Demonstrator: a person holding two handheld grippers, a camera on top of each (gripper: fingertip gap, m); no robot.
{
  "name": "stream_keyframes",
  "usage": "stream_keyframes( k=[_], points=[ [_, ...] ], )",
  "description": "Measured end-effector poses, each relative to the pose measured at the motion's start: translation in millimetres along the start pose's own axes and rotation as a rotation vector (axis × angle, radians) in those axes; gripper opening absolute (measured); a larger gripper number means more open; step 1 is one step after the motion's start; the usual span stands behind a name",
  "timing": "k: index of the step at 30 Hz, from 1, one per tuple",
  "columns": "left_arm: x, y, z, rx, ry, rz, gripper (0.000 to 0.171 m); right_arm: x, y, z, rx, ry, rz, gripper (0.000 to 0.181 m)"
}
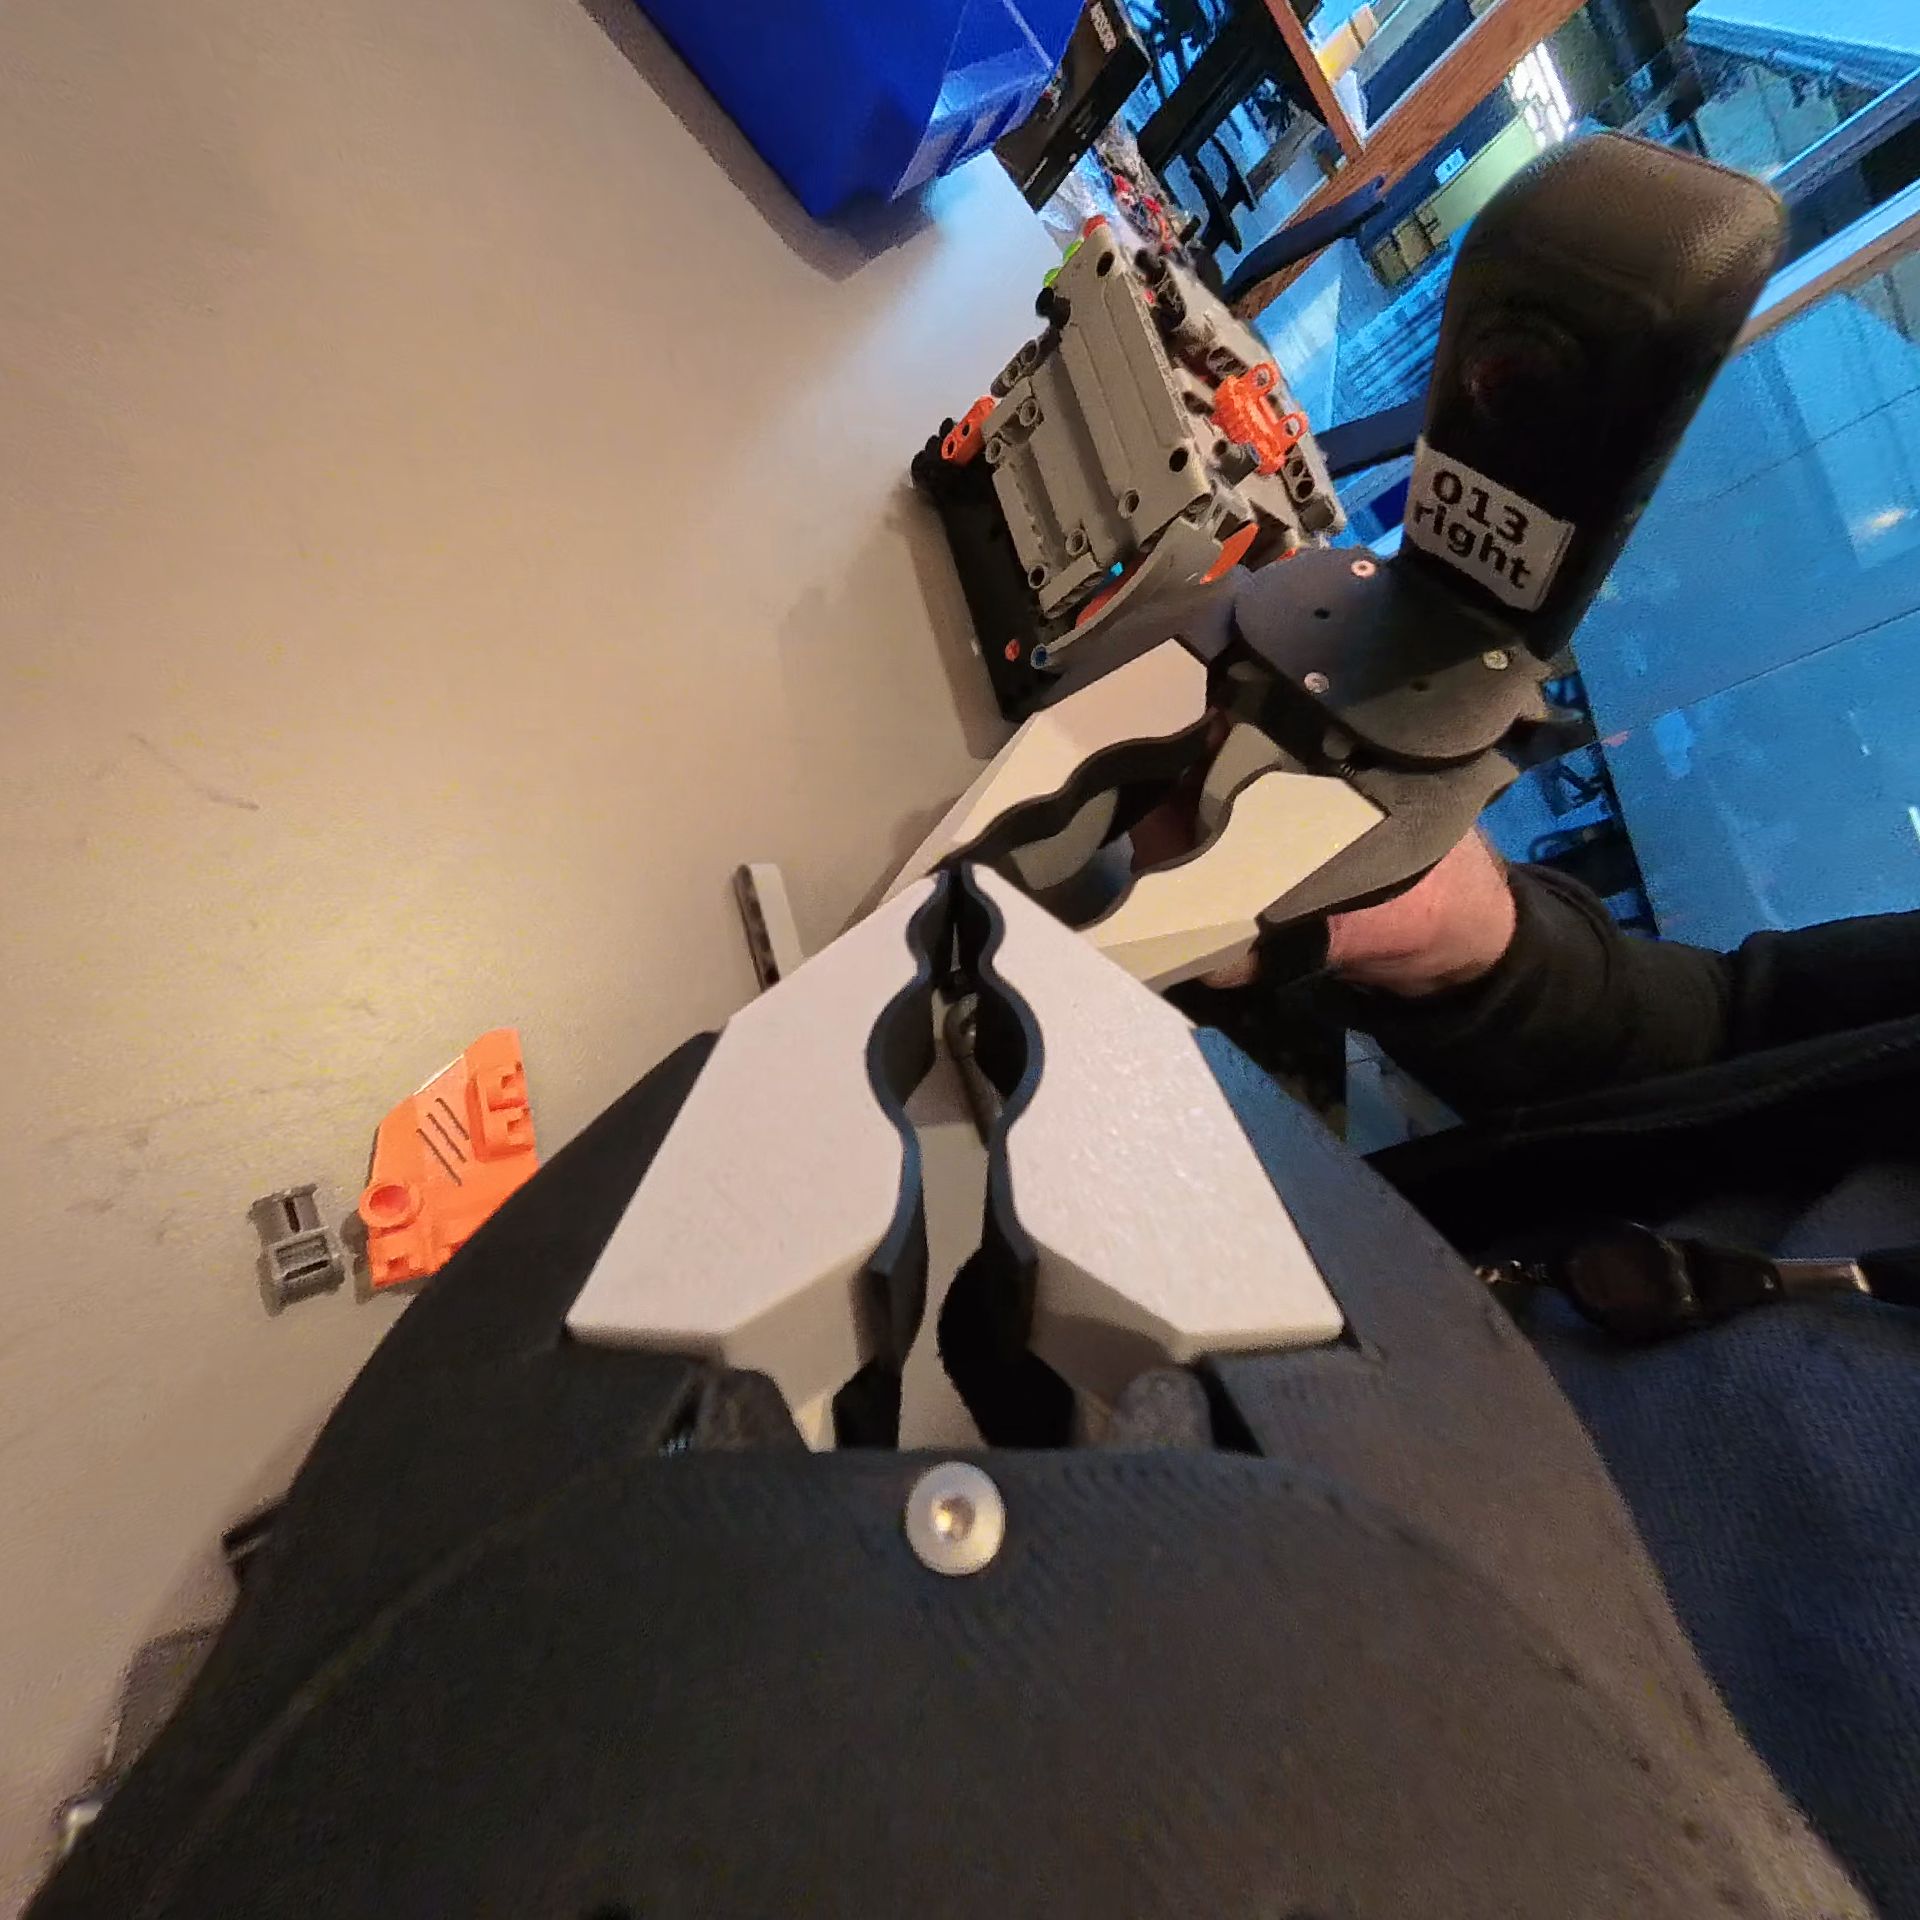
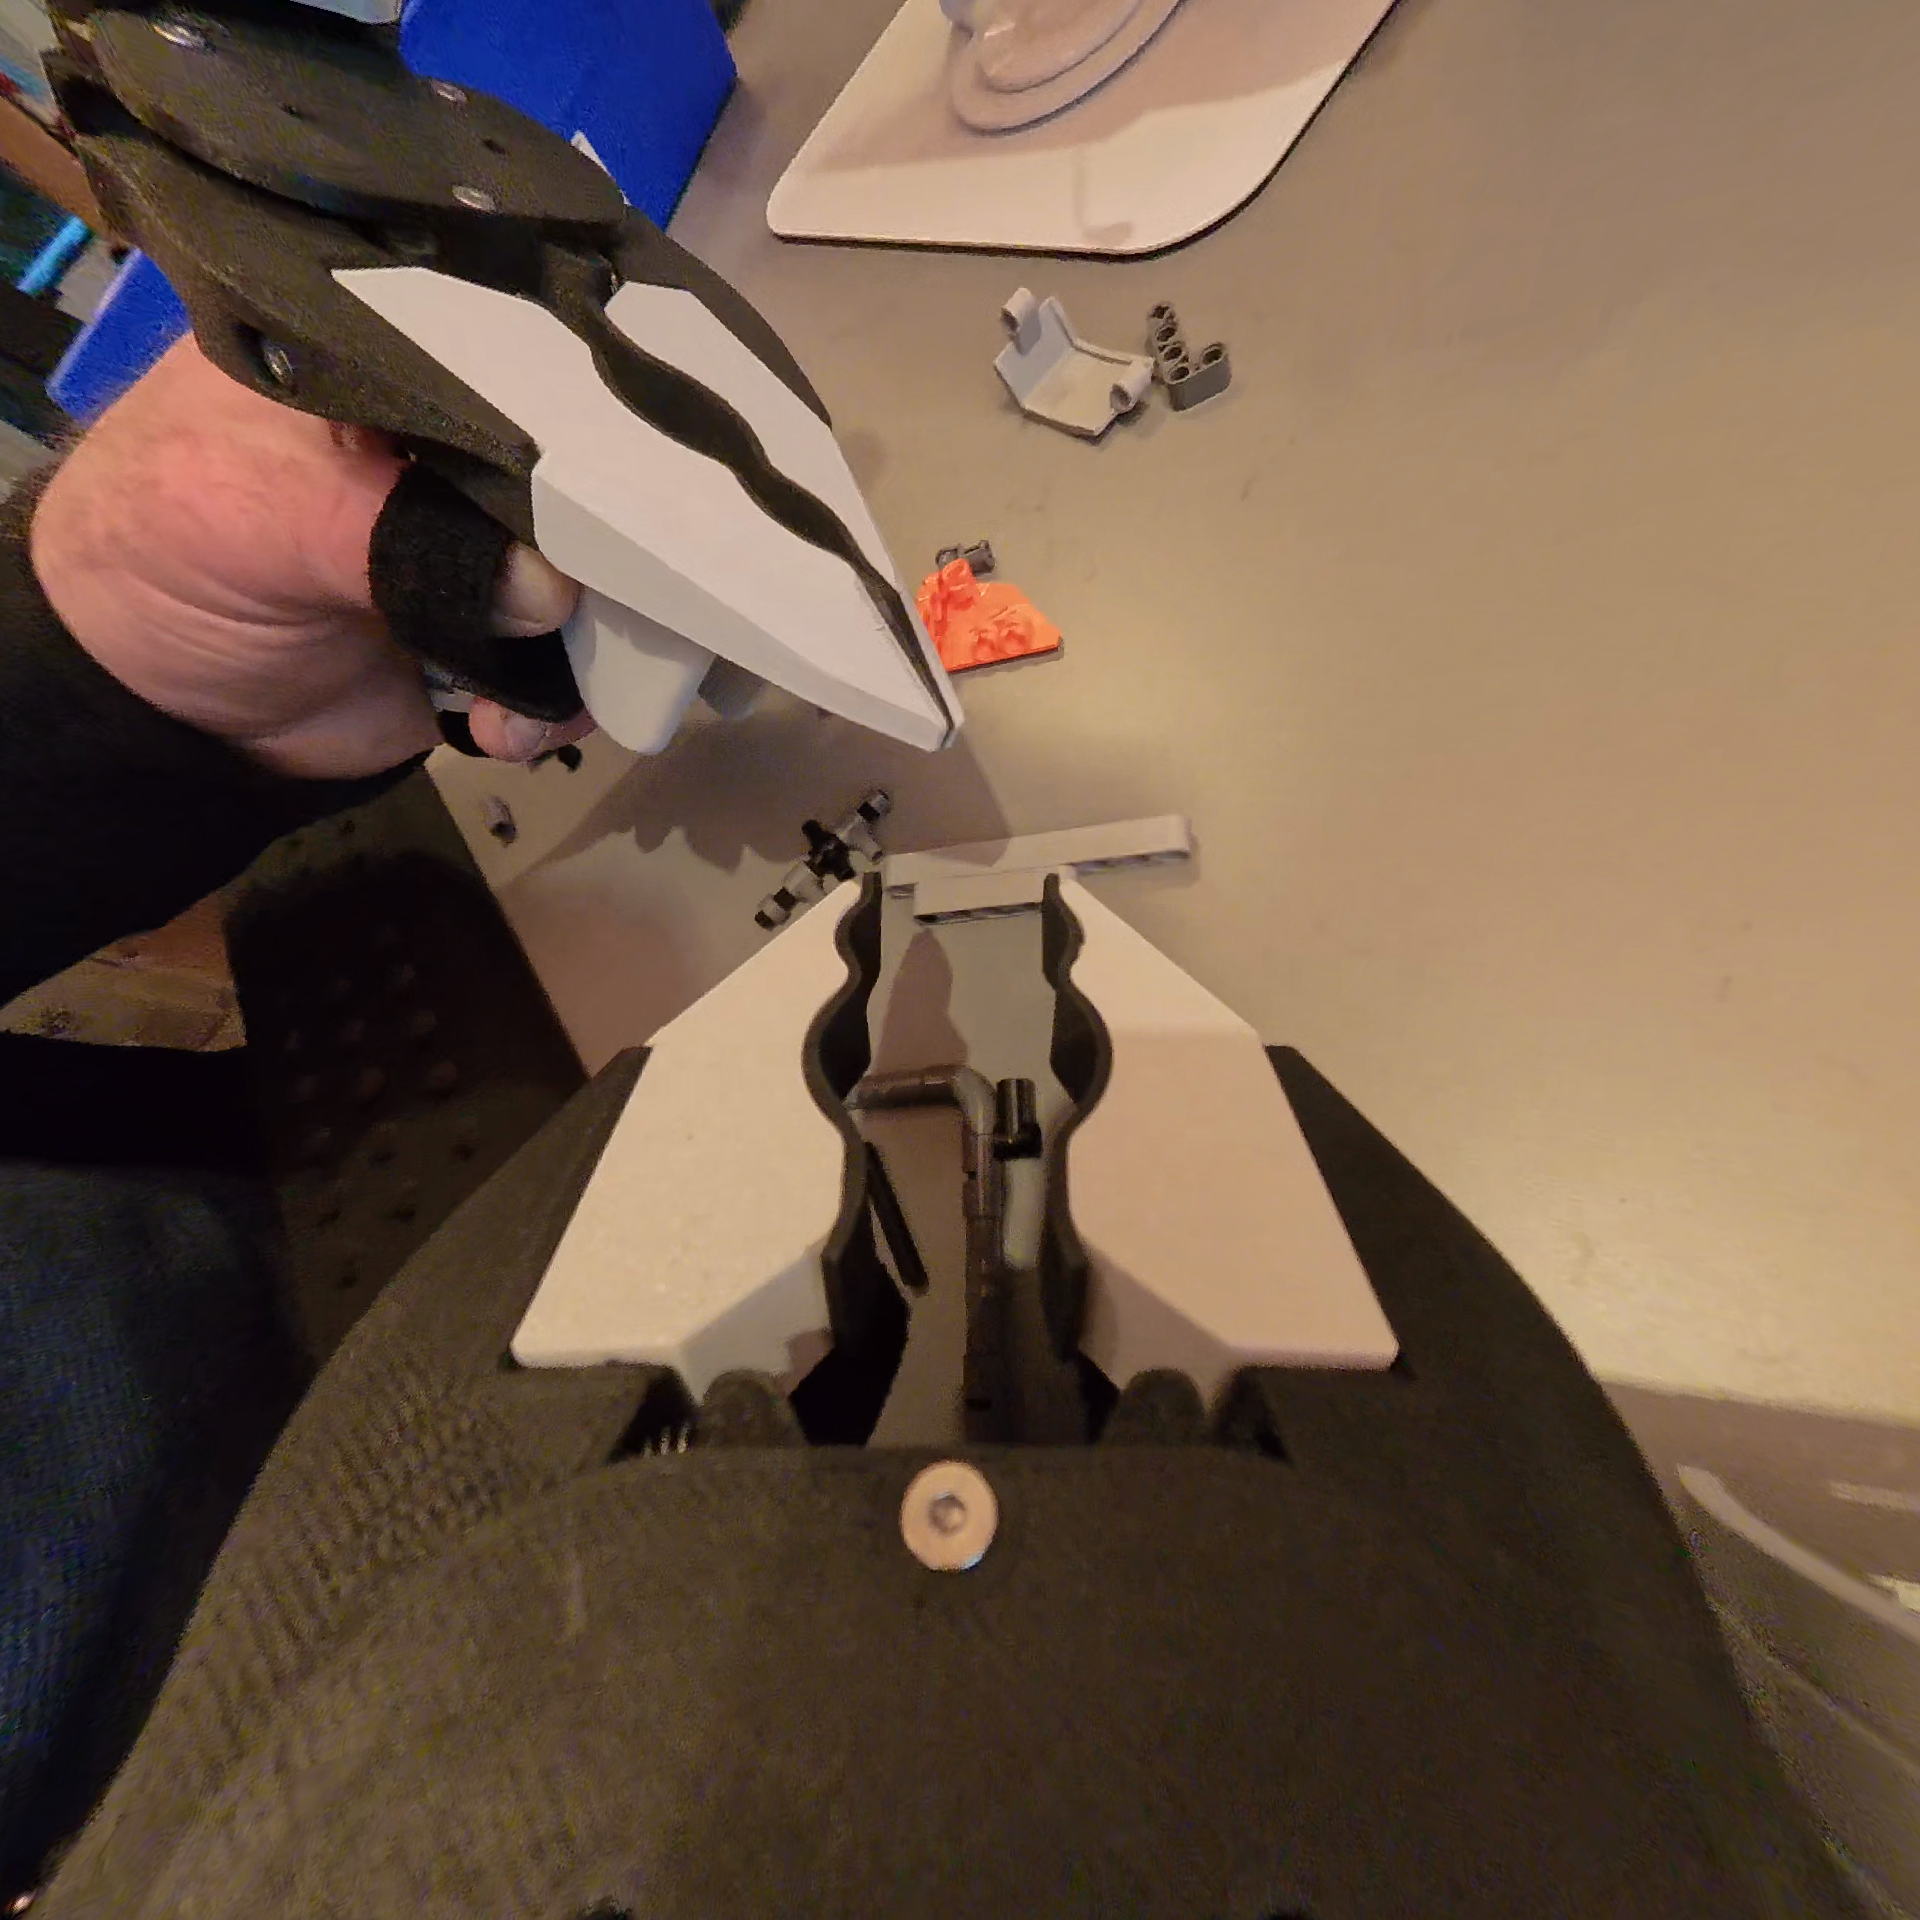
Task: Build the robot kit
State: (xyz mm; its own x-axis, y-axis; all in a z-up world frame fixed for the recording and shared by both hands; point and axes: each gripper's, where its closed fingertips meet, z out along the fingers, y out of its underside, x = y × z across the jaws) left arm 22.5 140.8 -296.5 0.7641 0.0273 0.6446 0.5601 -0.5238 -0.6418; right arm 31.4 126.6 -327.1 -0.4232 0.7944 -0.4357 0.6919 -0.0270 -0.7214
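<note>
Fingers of the left gripper [image 1: 951,883] are pressed together at their tips; whether the small dark piece behind them is pinched there is hard to tell. In the right wrist view this gripper hangs tilted above the table [image 2: 1455,727], clear of the loose parts. Spread apart, the right gripper [image 2: 961,894] grasps nothing and straddles a flat grey beam [image 2: 1039,847] just beyond its tips, with a dark angled pin [image 2: 940,1096] lying between its fingers. An orange panel [image 2: 987,623] sits farther off, near a grey bracket [image 2: 1070,379]. At the far side in the left wrist view stands a grey brick assembly [image 1: 1122,447], apart from both grippers.
</note>
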Motion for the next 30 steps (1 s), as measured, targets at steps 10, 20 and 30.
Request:
stream_keyframes(
  k=[10, 20, 30],
  points=[
    [-31.4, 26.4, 22.6, -0.296, -0.293, 0.16, 0.018, -5.8, 9.6, -7.2, -0.038, 0.061, -0.096, 0.015],
    [-24.0, 4.8, 29.7, -0.167, -0.257, 0.141, 0.004, 1.3, 1.3, -15.3, 0.023, 0.103, -0.043, 0.019],
    [14.6, -30.9, 0.2, 0.151, -0.12, 0.092, 0.004, -20.3, -43.9, -20.1, 0.271, -0.152, 0.187, 0.018]
  ],
)
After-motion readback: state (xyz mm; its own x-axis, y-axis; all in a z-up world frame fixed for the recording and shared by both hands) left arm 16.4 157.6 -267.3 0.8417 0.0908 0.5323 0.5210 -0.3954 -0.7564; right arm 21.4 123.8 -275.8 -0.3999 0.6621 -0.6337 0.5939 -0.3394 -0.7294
